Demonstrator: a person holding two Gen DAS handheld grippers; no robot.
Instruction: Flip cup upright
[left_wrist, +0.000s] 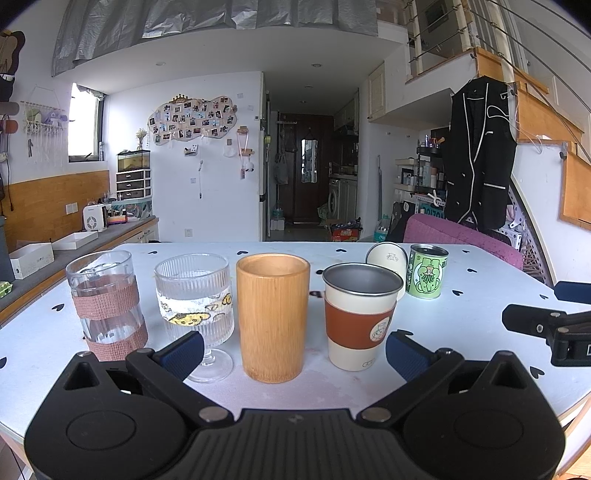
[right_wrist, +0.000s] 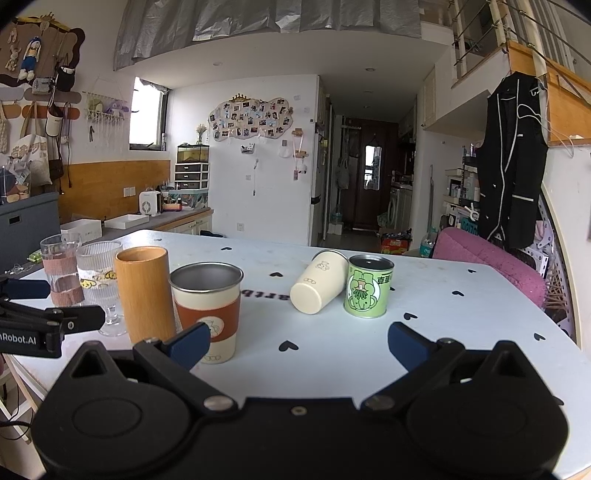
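A cream cup (right_wrist: 317, 282) lies on its side on the white table (right_wrist: 461, 332), its base toward me, leaning against a green tin (right_wrist: 368, 286). In the left wrist view the cream cup (left_wrist: 386, 256) shows behind a steel cup with a brown sleeve (left_wrist: 360, 315), next to the green tin (left_wrist: 426, 271). My right gripper (right_wrist: 299, 345) is open and empty, a short way in front of the cream cup. My left gripper (left_wrist: 293, 350) is open and empty, facing a bamboo cup (left_wrist: 272, 317).
Upright in a row stand a glass with burlap bands (left_wrist: 105, 301), a ribbed stemmed glass (left_wrist: 195, 306), the bamboo cup (right_wrist: 144, 293) and the steel cup (right_wrist: 207, 308). A pink chair (right_wrist: 491, 266) stands beyond the table's far right edge.
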